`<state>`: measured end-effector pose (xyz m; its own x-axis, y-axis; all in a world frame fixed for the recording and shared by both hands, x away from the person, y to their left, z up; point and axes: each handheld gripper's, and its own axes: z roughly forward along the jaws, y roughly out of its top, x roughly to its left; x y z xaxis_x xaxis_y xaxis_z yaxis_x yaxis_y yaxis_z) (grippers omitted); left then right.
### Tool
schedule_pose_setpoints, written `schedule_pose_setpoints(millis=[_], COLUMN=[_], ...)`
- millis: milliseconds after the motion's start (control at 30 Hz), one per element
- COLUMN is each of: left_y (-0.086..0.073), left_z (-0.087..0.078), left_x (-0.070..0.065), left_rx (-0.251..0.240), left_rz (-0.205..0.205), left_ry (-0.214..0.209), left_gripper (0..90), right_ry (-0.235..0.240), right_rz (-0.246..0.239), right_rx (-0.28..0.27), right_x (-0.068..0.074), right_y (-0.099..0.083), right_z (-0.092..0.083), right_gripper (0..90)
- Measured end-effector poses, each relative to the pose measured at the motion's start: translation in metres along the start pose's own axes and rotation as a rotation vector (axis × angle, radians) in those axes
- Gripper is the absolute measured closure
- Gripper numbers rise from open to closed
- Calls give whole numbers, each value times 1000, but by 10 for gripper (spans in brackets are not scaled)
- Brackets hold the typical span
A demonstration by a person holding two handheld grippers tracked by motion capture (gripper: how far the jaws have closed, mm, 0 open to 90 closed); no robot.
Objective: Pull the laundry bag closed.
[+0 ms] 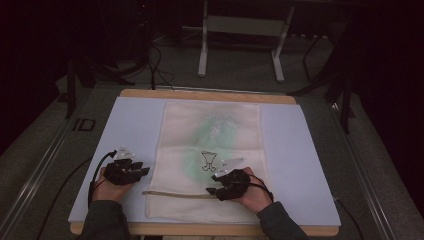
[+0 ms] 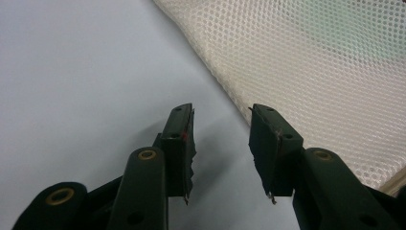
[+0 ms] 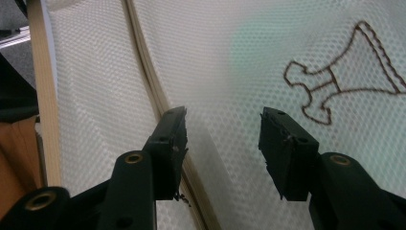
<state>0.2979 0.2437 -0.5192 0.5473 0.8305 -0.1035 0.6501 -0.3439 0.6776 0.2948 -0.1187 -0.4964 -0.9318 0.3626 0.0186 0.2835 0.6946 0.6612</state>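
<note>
Both grippers low over the table, jaws apart, nothing held.

Left gripper (image 1: 145, 170) resting on the pale blue mat (image 1: 135, 125) just beside the left edge of the mesh laundry bag (image 1: 212, 145), pointing right toward it, jaws spread and empty. Right gripper (image 1: 212, 184) over the bag's near part, pointing left, wide open above the mesh near the zipper strip (image 1: 172, 194), close to the brown outline drawing (image 1: 208, 161). Bag spread flat at mat's centre.

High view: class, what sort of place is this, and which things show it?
Probably a lab or recording workspace: a mesh bag lies on a white board, metal stand legs and cables cross the carpeted floor.
</note>
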Motion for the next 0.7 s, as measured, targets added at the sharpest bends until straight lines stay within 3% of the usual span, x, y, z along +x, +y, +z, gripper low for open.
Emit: schedule_pose_setpoints(millis=[700], left_y=[1], left_z=[1], left_x=[-2], left_rx=[0], left_rz=[12], left_ry=[-4], left_gripper=[608], right_ry=[61], right_rz=[-44], right_rx=[-17], right_x=[10], right_y=[23], right_z=[21], right_gripper=[533])
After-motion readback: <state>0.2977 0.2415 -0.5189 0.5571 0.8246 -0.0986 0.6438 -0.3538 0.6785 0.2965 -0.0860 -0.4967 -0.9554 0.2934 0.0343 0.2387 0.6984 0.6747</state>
